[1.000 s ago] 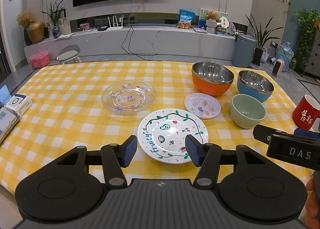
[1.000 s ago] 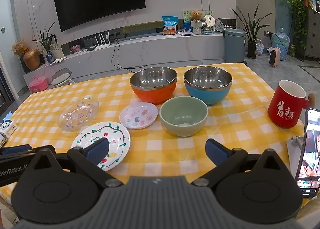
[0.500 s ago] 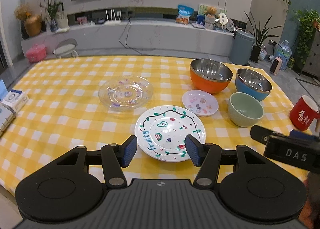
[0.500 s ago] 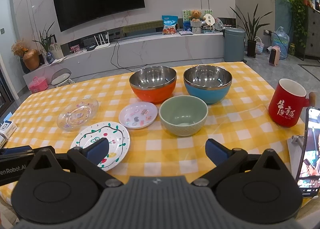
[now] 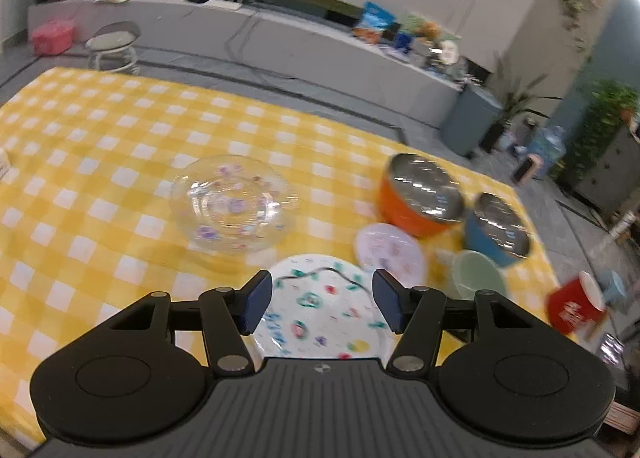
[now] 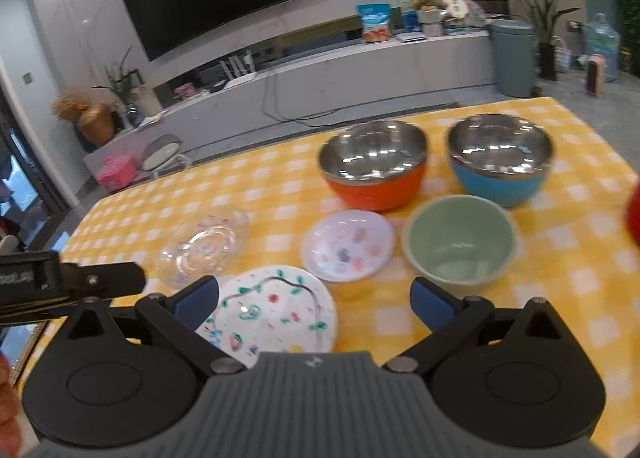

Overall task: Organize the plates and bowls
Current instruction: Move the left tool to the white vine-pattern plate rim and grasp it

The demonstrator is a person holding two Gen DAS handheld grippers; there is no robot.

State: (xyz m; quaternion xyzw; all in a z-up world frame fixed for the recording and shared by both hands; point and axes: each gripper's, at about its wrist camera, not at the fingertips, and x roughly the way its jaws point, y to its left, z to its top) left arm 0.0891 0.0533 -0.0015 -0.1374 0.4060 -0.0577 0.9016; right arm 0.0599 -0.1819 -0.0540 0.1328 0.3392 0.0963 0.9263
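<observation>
Left gripper (image 5: pixel 322 300), fingers spread, framing the painted plate (image 5: pixel 320 310) for pickup; right gripper (image 6: pixel 314 300), spread wide and empty, nearest the green bowl (image 6: pixel 460 238); nothing stacked.

left tool (image 5: pixel 322 305): black arms, blue pads, silver pivots | right tool (image 6: pixel 314 304): same, ribbed grey housing
</observation>
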